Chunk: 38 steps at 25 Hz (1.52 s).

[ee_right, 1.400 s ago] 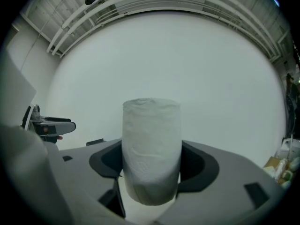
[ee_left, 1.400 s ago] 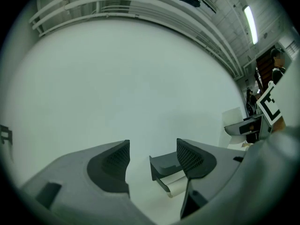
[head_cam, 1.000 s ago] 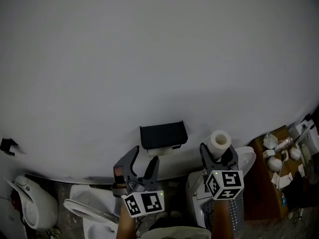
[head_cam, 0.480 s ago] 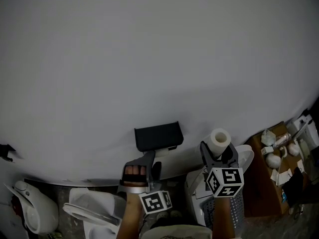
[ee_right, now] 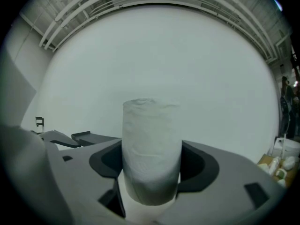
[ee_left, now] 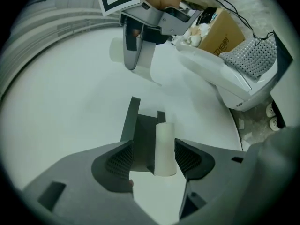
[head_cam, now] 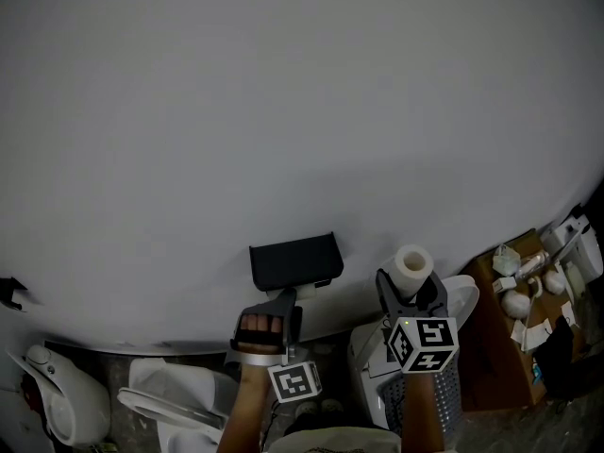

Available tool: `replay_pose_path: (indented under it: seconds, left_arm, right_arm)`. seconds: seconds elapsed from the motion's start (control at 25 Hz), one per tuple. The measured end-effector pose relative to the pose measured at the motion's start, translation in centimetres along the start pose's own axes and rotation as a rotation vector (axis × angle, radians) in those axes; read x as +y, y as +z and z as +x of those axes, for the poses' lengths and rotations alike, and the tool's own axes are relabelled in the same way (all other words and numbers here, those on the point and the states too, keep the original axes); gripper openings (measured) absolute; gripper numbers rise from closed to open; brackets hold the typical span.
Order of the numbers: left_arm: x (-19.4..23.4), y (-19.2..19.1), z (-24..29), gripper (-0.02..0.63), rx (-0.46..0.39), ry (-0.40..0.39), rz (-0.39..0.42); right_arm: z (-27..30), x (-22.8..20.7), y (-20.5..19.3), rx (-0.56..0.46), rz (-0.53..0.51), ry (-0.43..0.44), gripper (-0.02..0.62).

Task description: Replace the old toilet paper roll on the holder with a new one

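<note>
A black holder [head_cam: 294, 262] hangs on the white wall. In the left gripper view the holder [ee_left: 140, 135] carries a thin, pale old roll [ee_left: 165, 146] that stands on end between my jaws. My left gripper [head_cam: 274, 302] is just below the holder, turned on its side; its jaws [ee_left: 152, 156] stand open, with a gap left of the old roll. To the right, my right gripper [head_cam: 412, 289] is shut on a full white new roll [head_cam: 414, 269], held upright. The new roll [ee_right: 151, 149] fills the space between the right gripper's [ee_right: 152, 170] pads.
A white toilet with its seat [head_cam: 175, 399] sits at the lower left beside a white vessel [head_cam: 57, 394]. A white tank lid [head_cam: 464, 300] and a perforated metal bin [head_cam: 429, 406] lie under the right gripper. A cluttered brown stand [head_cam: 519, 314] is at the right edge.
My left gripper has rolled onto its side and sunk, coming in under the black holder. The right gripper and its roll have stayed where they were.
</note>
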<state>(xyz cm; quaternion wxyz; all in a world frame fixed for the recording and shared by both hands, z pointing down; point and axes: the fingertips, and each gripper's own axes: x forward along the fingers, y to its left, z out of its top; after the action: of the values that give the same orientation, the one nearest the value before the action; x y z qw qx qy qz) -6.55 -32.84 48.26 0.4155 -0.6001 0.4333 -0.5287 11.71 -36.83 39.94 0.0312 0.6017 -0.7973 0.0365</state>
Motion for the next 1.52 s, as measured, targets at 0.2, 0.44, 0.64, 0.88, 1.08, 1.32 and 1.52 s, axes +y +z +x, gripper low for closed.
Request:
replay_pose_path:
  seconds: [0.2, 0.44, 0.64, 0.88, 1.08, 1.32, 1.52]
  left_arm:
    - [-0.9, 0.2, 0.4, 0.264, 0.007, -0.011, -0.007]
    - [-1.5, -0.8, 2.2, 0.264, 0.06, -0.037, 0.031]
    - [-2.1, -1.4, 3.6, 0.255, 0.105, -0.054, 0.048]
    - [-2.0, -1.2, 4.2, 0.184, 0.121, -0.032, 0.019]
    - [-1.8, 0.6, 4.5, 0.181, 0.091, -0.037, -0.034]
    - [-1.3, 3.9, 5.2, 0.181, 0.038, -0.017, -0.027]
    - [-1.2, 6.8, 6.0, 0.181, -0.012, -0.016, -0.016]
  right_arm:
    - [0.0, -0.3, -0.2, 0.006, 0.002, -0.003, 0.31]
    - [-0.3, -1.0, -0.1, 0.005, 0.003, -0.019, 0.31]
    - [-0.6, -1.6, 0.0, 0.002, 0.0, -0.031, 0.31]
    - [-1.0, -2.6, -0.1, 0.002, 0.003, -0.049, 0.31]
    - [-1.4, -3.6, -0.2, 0.006, 0.005, -0.066, 0.31]
    - [-2.4, -5.1, -0.4, 0.01, 0.003, -0.095, 0.31]
    - [-3.4, -7.2, -0.4, 0.01, 0.005, -0.134, 0.31]
